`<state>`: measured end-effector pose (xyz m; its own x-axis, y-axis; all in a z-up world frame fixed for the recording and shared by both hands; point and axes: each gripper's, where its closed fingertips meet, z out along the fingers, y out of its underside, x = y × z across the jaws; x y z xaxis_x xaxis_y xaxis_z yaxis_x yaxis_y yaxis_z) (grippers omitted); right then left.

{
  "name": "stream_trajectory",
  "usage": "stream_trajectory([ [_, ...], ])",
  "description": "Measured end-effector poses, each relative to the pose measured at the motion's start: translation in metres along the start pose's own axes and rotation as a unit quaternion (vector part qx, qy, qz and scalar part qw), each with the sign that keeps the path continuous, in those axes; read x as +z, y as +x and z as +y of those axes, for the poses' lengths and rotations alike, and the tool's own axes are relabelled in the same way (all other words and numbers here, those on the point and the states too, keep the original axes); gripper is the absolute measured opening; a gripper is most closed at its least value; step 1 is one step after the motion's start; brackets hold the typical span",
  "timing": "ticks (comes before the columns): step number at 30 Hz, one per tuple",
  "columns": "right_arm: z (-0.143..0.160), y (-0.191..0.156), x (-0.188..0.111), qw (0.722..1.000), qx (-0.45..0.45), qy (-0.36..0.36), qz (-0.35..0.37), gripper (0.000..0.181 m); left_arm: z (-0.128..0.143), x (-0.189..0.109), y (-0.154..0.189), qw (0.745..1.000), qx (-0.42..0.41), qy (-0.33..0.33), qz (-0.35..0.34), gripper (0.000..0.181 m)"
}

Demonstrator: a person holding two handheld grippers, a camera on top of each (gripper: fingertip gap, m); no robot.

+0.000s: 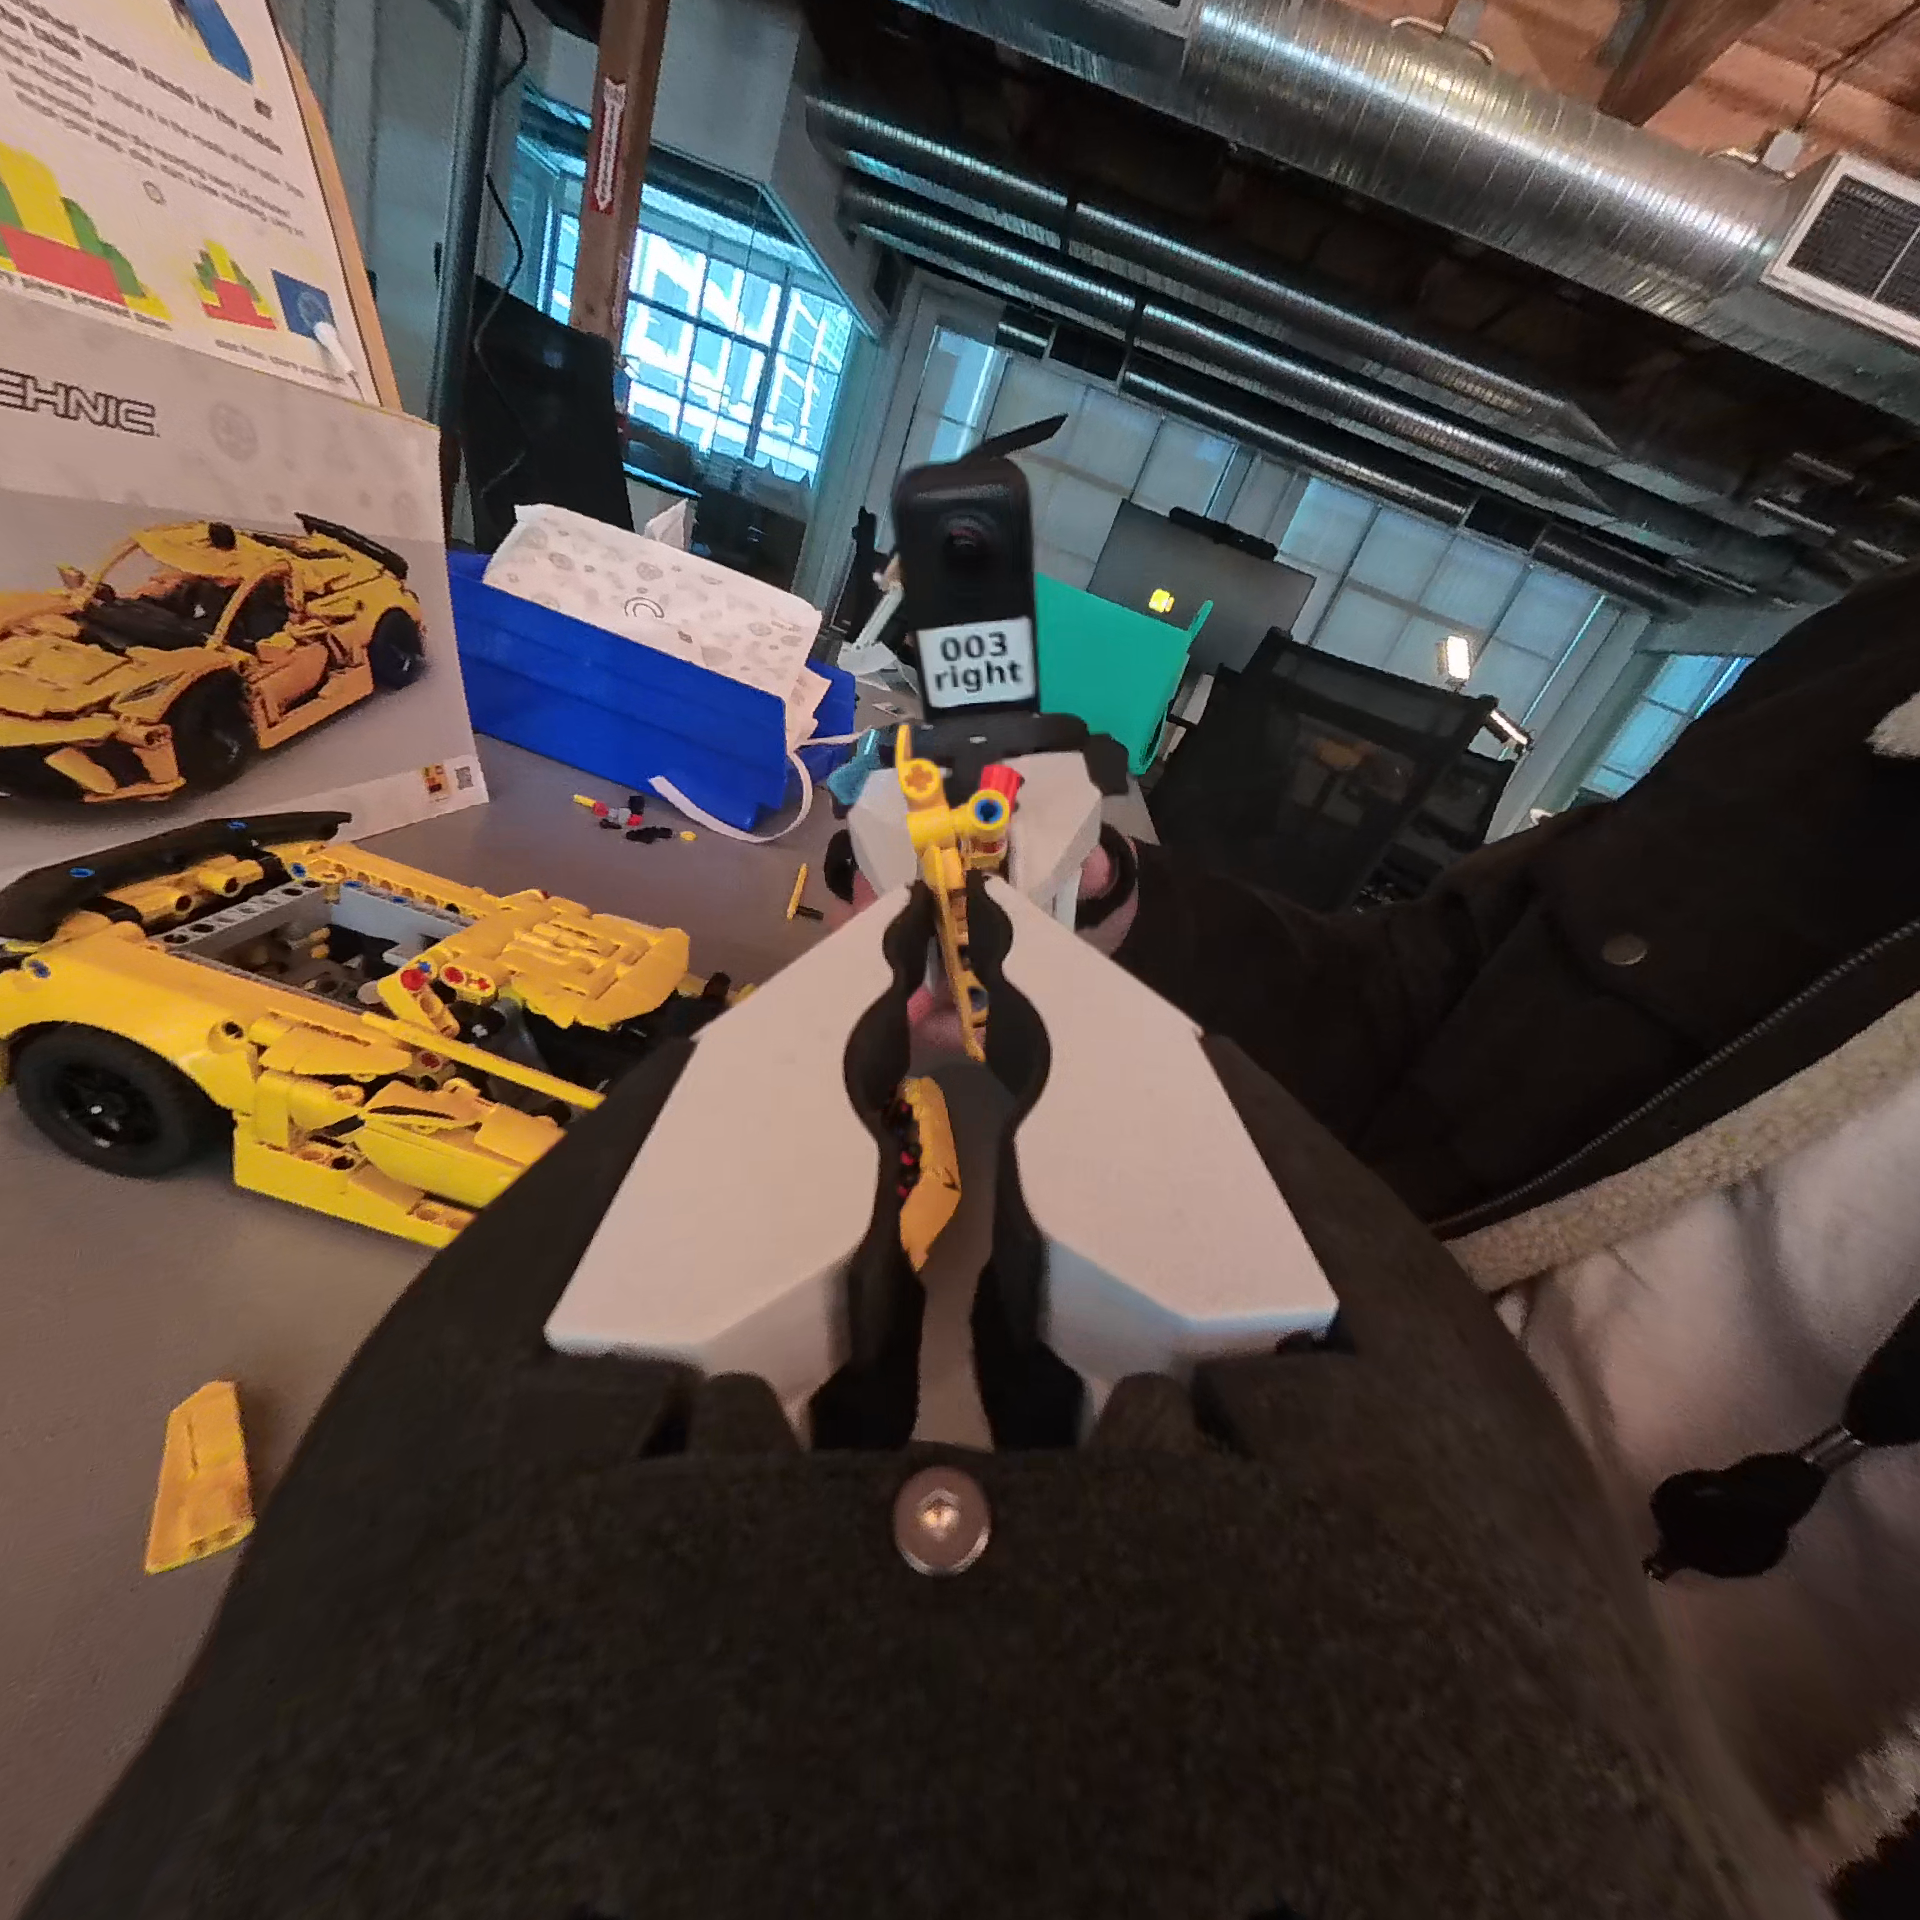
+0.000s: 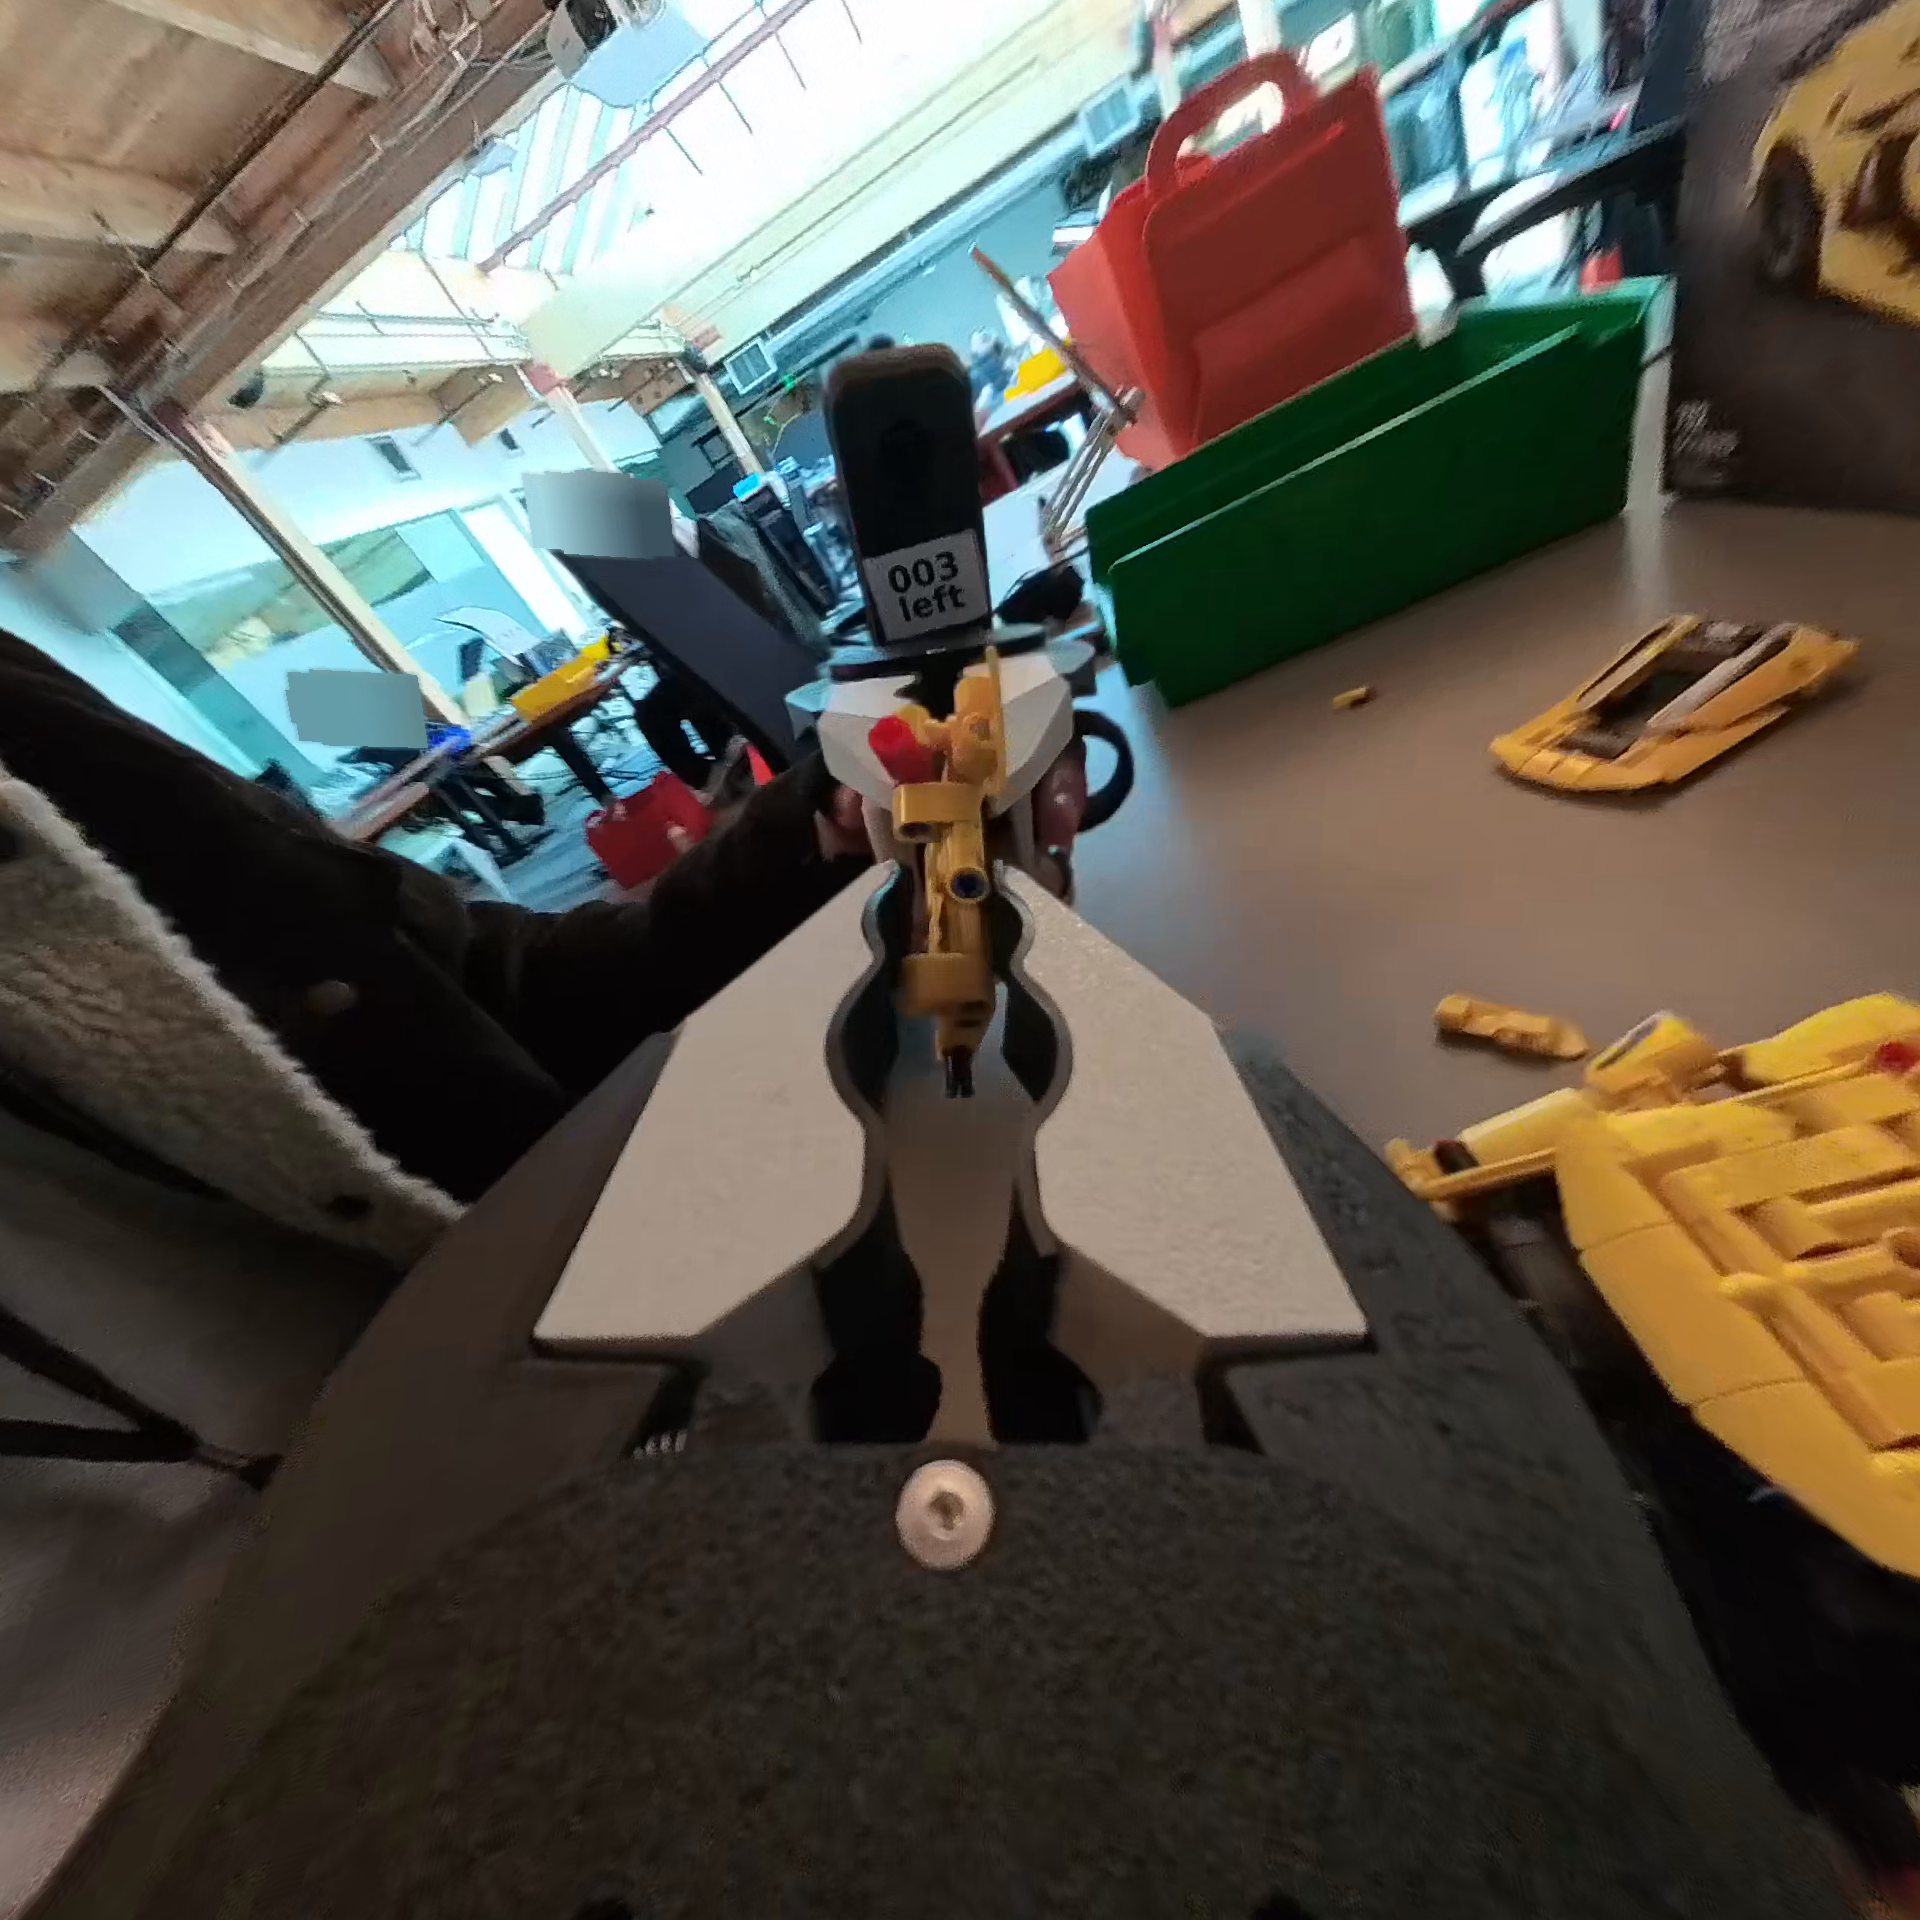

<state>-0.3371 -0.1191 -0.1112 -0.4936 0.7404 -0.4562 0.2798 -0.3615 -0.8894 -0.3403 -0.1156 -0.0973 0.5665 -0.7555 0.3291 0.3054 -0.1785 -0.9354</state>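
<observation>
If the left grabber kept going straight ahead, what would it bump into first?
Most likely the right gripper facing it. Both sets of jaws are shut on the same yellow brick assembly, so hardly any gap shows between them, though exact depth is hard to judge.

Grey table (image 1: 125, 1299), yellow brick car (image 1: 312, 1018), blue bin (image 1: 623, 686)

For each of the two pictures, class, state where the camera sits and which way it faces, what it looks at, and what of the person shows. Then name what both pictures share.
Left wrist view: sits behind the left gripper, looking along its fingers at the yellow brick assembly it clamps; beyond, the facing right gripper, a dark jacket sleeve, and the yellow model car on the table.
Right wrist view: sits behind the right gripper, facing the opposite way; a sleeve shows.
Shared: the assembly, both grippers, the car.
</observation>
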Motion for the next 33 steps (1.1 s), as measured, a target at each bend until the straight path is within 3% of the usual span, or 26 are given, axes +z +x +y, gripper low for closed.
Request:
stream_trajectory([
  [5, 0.004, -0.002, -0.001, 0.998, 0.049, -0.012, -0.028, 0.013, -0.004, -0.004, 0.0, 1.0, 0.006, 0.013, -0.006, 0.004],
  [6, 0.003, -0.001, -0.006, 0.998, 0.056, -0.012, -0.033, 0.012, -0.02, -0.016, -0.003, 0.998, -0.006, 0.066, -0.013, 0.0],
  [8, -0.014, 0.008, -0.034, 0.997, 0.065, 0.036, -0.028, 0.011, -0.066, -0.076, -0.024, 0.973, -0.059, 0.22, -0.023, 0.0],
  [9, -0.024, 0.007, -0.045, 0.997, 0.056, 0.053, -0.027, 0.011, -0.069, -0.092, -0.033, 0.971, -0.061, 0.229, -0.041, 0.0],
  [11, -0.032, -0.003, -0.048, 0.997, 0.033, 0.058, -0.037, 0.011, -0.053, -0.075, -0.034, 0.983, -0.023, 0.162, -0.08, 0.0],
  [16, -0.029, -0.008, -0.039, 0.997, 0.026, 0.059, -0.039, 0.011, -0.012, -0.01, -0.009, 0.999, -0.02, 0.047, -0.02, 0.0],
  [21, -0.025, 0.003, -0.034, 0.997, 0.035, 0.069, -0.027, 0.011, -0.019, -0.007, -0.005, 0.997, -0.018, 0.076, -0.02, 0.0],
  [24, -0.015, 0.012, -0.024, 0.999, 0.02, 0.05, 0.004, 0.011, -0.01, 0.001, -0.007, 0.998, -0.029, 0.054, -0.025, 0.027],
  [26, -0.01, 0.011, -0.016, 0.999, 0.023, 0.043, 0.004, 0.011, -0.001, 0.009, -0.005, 0.999, -0.025, 0.029, -0.024, 0.034],
  [30, -0.004, 0.006, -0.007, 0.999, 0.03, 0.028, -0.008, 0.011, 0.01, 0.017, -0.002, 1.0, -0.013, -0.003, -0.025, 0.033],
  [31, -0.002, 0.006, -0.007, 1.0, 0.021, 0.022, -0.006, 0.011, 0.012, 0.017, -0.001, 1.0, -0.011, -0.008, -0.023, 0.023],
  [33, -0.001, 0.007, -0.008, 1.0, 0.0, 0.012, 0.011, 0.011, 0.013, 0.016, 0.0, 1.0, -0.011, -0.012, -0.018, 0.019],
])
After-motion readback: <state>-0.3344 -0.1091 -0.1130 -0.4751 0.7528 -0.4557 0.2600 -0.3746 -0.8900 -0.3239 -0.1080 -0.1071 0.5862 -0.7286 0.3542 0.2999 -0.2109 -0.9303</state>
